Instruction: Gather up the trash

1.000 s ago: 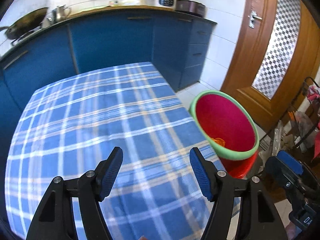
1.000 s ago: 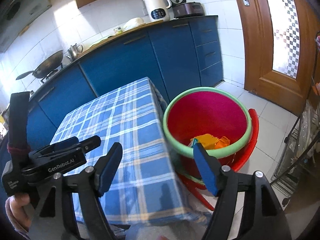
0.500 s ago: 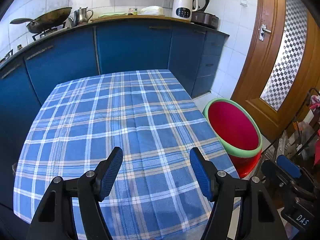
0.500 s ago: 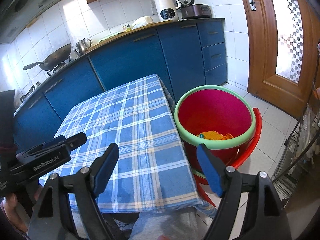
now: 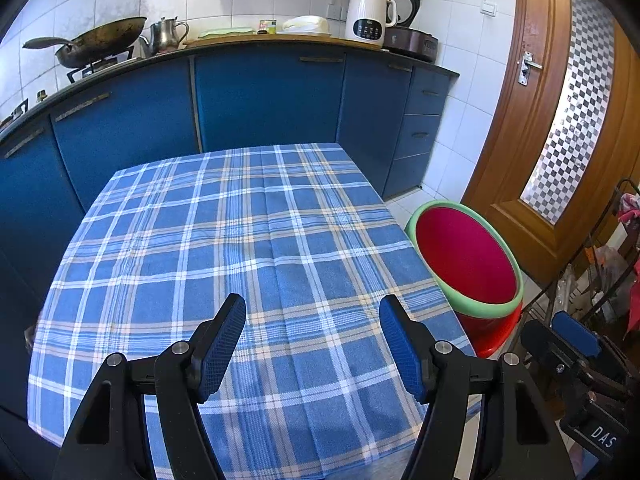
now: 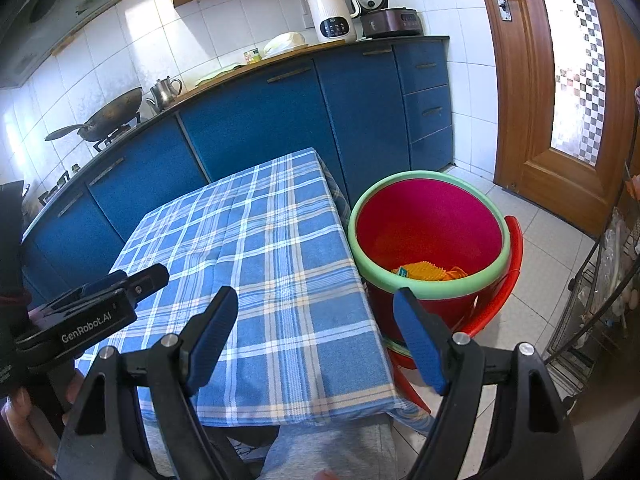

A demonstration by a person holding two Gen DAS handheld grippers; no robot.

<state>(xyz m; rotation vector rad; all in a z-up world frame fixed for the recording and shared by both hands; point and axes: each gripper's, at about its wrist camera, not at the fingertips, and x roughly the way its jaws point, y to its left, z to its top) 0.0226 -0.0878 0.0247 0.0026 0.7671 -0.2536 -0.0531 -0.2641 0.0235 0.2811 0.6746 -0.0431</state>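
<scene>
A red bin with a green rim stands on a red stool to the right of the table; it also shows in the left wrist view. Orange and yellow trash lies at its bottom. The table has a blue checked cloth with nothing on it. My left gripper is open and empty above the near edge of the table. My right gripper is open and empty, held over the table's near right corner, left of the bin. The left gripper's body shows in the right wrist view.
Blue kitchen cabinets run behind the table, with a wok, a metal teapot and a white kettle on the counter. A wooden door is at the right. A wire rack stands at the far right.
Both grippers have pulled back and risen, so more of the table and kitchen shows. Both stay open and empty.
</scene>
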